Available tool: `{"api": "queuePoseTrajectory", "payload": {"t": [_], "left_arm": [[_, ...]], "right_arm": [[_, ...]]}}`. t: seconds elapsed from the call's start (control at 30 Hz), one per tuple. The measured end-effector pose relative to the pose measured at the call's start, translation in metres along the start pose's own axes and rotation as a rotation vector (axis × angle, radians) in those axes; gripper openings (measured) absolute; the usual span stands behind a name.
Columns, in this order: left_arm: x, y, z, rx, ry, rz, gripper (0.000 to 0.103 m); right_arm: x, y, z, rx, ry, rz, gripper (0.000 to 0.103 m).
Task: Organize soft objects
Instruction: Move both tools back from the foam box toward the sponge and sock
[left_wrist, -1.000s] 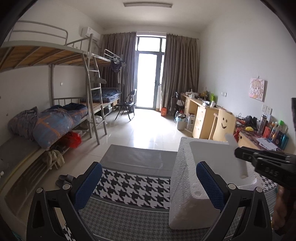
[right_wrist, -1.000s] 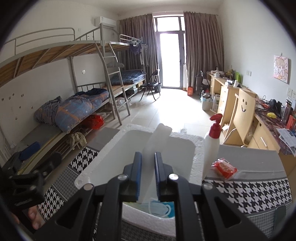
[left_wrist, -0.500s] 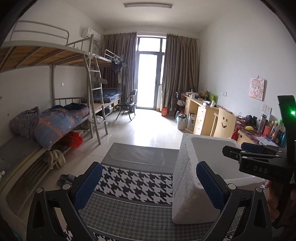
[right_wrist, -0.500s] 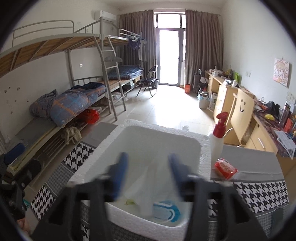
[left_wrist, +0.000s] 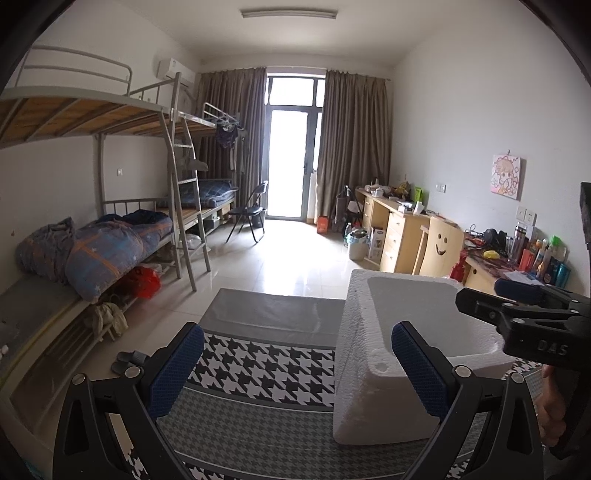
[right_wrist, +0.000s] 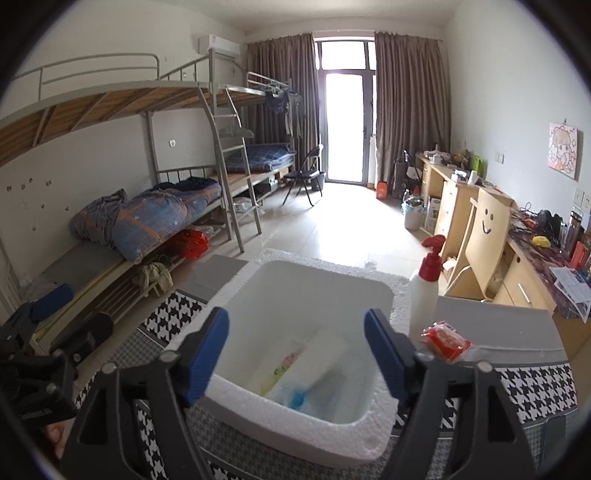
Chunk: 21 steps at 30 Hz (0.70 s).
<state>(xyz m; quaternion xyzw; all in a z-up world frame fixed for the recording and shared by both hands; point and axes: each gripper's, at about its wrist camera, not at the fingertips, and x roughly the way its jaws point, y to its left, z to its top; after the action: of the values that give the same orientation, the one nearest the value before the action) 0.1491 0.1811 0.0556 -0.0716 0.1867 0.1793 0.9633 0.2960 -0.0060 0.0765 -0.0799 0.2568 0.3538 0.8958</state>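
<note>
White polystyrene foam box (right_wrist: 317, 373) sits on the houndstooth-patterned cloth (left_wrist: 266, 369); a white plastic-wrapped soft pack (right_wrist: 314, 365) lies inside it. Above the box, the right gripper (right_wrist: 295, 354) is spread wide, grasping nothing. The left gripper (left_wrist: 295, 365) is likewise spread, empty, beside the box.

We note the foam box (right_wrist: 373, 439): white, pebbly, matt polystyrene. Tablecloth (left_wrist: 258, 373): woven houndstooth cloth, matt. Spray bottle (right_wrist: 424, 299): smooth plastic. Red packet (right_wrist: 445, 339): glossy film. Gripper pads (left_wrist: 177, 369): blue textured rubber.
</note>
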Motion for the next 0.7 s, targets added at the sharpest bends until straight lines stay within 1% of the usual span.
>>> {"api": "queuePoseTrajectory", "payload": {"t": [0.13,0.2,0.33,0.7], "left_arm": [[-0.006,-0.007,0.003,0.008,-0.011,-0.012,0.102],[-0.01,-0.01,0.004,0.012,-0.013,-0.011,0.102],[-0.017,-0.017,0.005,0.024,-0.019,-0.029,0.102],[-0.039,-0.037,0.008,0.058,-0.056,-0.085,0.102]], "right_arm": [[-0.015,-0.001,-0.002,-0.003,-0.035,0.008,0.091],[-0.021,0.0,-0.003,-0.003,-0.051,0.01,0.092],[-0.035,0.0,-0.006,-0.012,-0.079,-0.007,0.092],[-0.071,-0.01,-0.015,0.018,-0.137,-0.014,0.093]]}}
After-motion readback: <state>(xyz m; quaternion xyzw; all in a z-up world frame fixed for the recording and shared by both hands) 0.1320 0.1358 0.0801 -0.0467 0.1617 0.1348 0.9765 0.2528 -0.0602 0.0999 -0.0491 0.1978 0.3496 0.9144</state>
